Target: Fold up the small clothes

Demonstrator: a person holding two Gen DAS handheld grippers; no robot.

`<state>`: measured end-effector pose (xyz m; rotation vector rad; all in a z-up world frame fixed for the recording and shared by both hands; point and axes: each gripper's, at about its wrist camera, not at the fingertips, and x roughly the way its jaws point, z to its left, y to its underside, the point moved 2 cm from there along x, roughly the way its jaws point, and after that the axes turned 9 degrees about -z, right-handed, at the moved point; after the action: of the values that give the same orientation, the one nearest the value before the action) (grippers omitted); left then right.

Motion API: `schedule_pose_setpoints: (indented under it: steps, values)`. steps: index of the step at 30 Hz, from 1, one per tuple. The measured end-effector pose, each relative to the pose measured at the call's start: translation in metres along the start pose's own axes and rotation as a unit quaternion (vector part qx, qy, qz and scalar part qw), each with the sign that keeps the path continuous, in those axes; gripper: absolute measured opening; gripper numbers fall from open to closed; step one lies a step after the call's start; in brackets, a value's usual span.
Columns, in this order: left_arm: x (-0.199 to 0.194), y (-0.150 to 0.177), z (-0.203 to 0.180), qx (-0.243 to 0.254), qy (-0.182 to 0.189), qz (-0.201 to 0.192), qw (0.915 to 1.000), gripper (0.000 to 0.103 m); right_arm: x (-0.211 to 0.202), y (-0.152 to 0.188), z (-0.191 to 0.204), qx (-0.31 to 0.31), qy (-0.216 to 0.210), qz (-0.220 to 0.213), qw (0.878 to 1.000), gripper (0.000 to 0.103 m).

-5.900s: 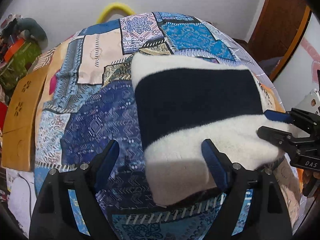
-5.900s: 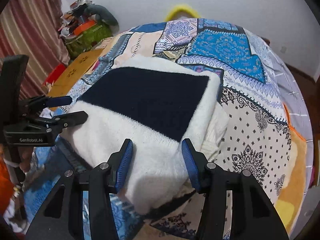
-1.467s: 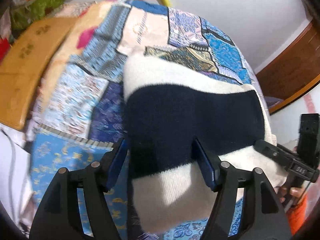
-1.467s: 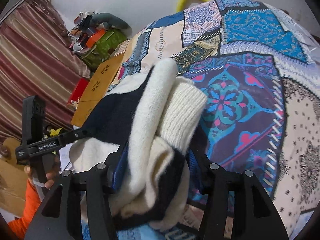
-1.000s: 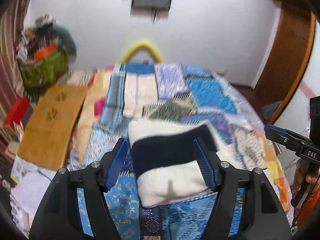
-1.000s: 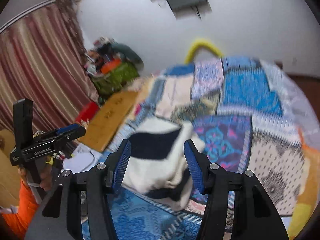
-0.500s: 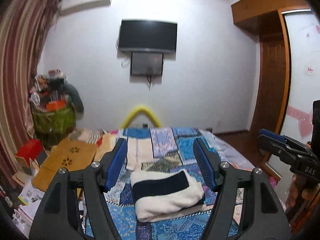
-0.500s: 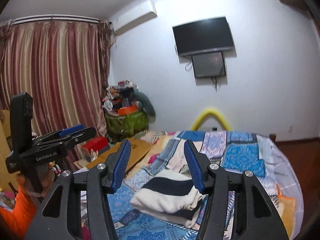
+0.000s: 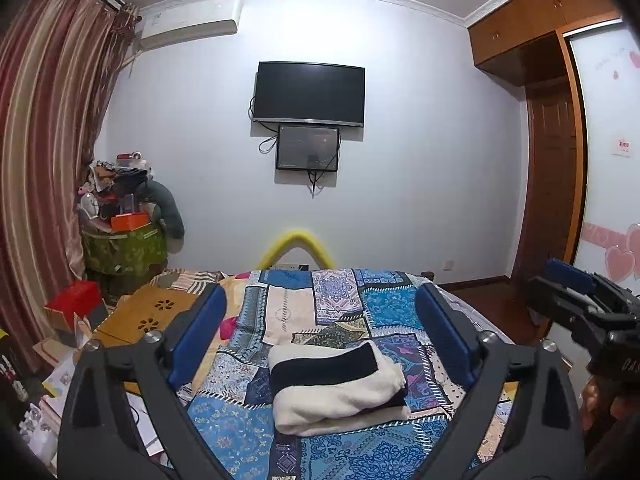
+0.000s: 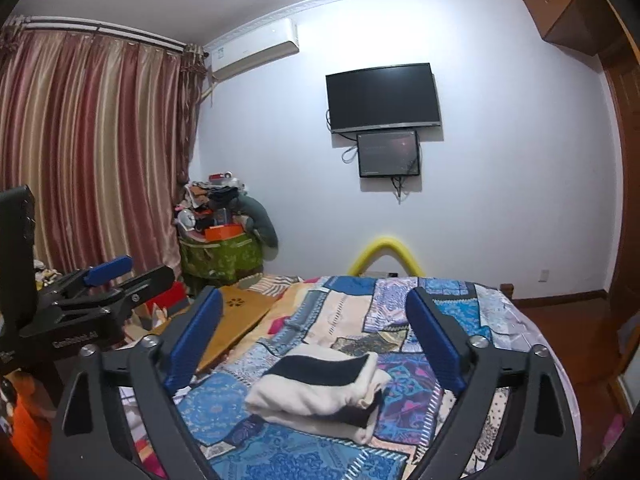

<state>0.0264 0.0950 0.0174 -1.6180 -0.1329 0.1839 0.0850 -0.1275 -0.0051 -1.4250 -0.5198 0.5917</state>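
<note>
A folded cream knit garment with a dark navy band (image 9: pixel 336 388) lies on the patchwork bedspread (image 9: pixel 332 308), well ahead of both grippers. My left gripper (image 9: pixel 320 316) is raised and pulled back from it, jaws opening wide, with nothing between the blue pads. My right gripper (image 10: pixel 316 320) is likewise held back above the bed, jaws opening wide and empty; the garment (image 10: pixel 320 392) lies far beyond its fingertips. Each gripper shows in the other's view: the right gripper (image 9: pixel 576 300) at the right edge, the left gripper (image 10: pixel 104 284) at the left.
A wooden board (image 9: pixel 148 316) leans at the bed's left side beside red boxes and papers. A green bin heaped with clutter (image 9: pixel 124 248) stands by the striped curtain (image 10: pixel 88 160). A television (image 9: pixel 310 94) hangs on the far wall; a wooden wardrobe and door (image 9: pixel 556 168) stand right.
Both grippers let go of the folded garment, drew back and rose, tilting up to face the room. Their jaws have spread wider than half a second ago. The garment stays folded on the bedspread.
</note>
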Motion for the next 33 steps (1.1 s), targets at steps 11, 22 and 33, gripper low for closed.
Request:
schedule_pose_setpoints:
  steps: [11, 22, 33]
  values:
    - [-0.002, 0.011, -0.001, -0.003, -0.001, 0.012, 0.9999, 0.101, -0.005, 0.01, -0.005, 0.001, 0.027, 0.015, 1.0, 0.103]
    - [-0.003, 0.017, -0.009, 0.006, 0.001, 0.014, 0.9999, 0.103, -0.007, 0.01, -0.002, 0.001, 0.031, 0.021, 0.999, 0.103]
    - [0.003, 0.02, -0.009, 0.001, 0.001, 0.022, 0.9997, 0.103, -0.008, 0.011, -0.005, 0.004, 0.036, 0.03, 0.999, 0.103]
